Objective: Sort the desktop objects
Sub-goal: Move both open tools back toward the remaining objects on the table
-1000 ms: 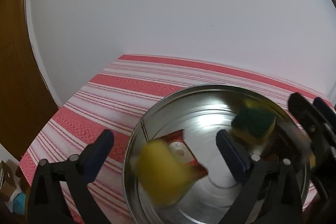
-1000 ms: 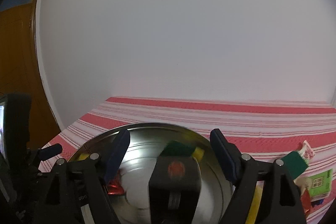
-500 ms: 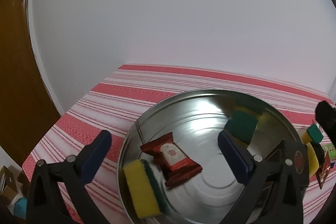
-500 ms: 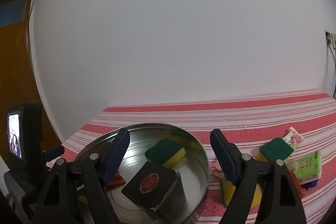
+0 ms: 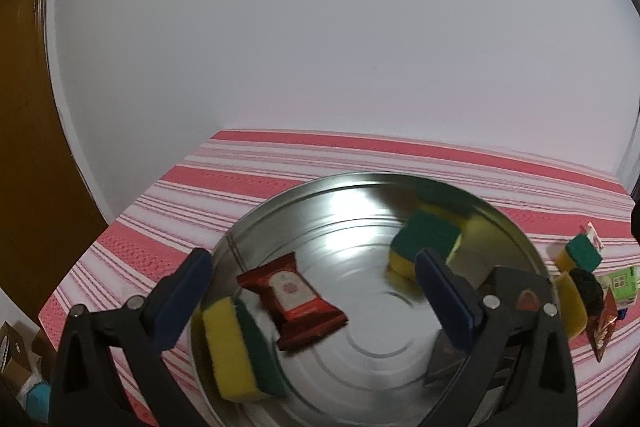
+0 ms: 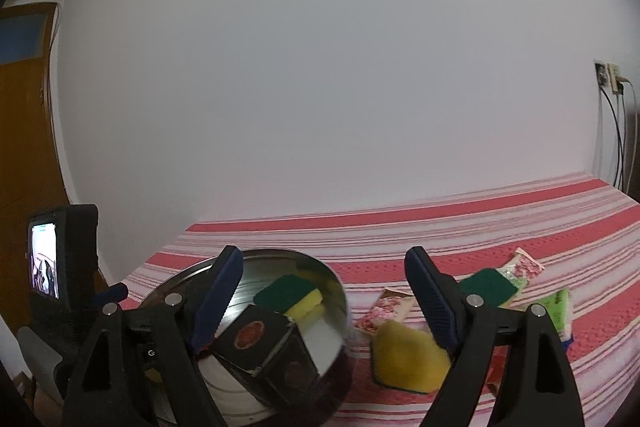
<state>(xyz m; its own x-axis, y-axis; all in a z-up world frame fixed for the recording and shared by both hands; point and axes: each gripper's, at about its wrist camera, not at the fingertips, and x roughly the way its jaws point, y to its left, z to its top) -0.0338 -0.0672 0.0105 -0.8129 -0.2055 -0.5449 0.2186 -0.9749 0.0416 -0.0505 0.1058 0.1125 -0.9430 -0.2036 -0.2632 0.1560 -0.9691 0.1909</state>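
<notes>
Metal bowl (image 5: pixel 280 211) near rim cut off — black box (image 5: pixel 516 291) half hidden.

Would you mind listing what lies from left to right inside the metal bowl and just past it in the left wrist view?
Yellow-and-green sponge → red snack packet → second sponge → black box, all in the metal bowl; then, out on the striped cloth, another sponge and a green carton.

My tongs: black frames, blue pads (image 5: pixel 448 297). Cloth (image 5: pixel 280 167) striped red, pink and white. Tin (image 5: pixel 360 211) shiny silver. In it: red wrapper (image 5: pixel 294 297) with pale label, yellow sponge (image 5: pixel 238 345) with green face, dark box (image 6: pixel 260 341) with red round emblem. Outside: pink floral packet (image 6: pixel 386 309), green packet (image 6: pixel 558 307).
</notes>
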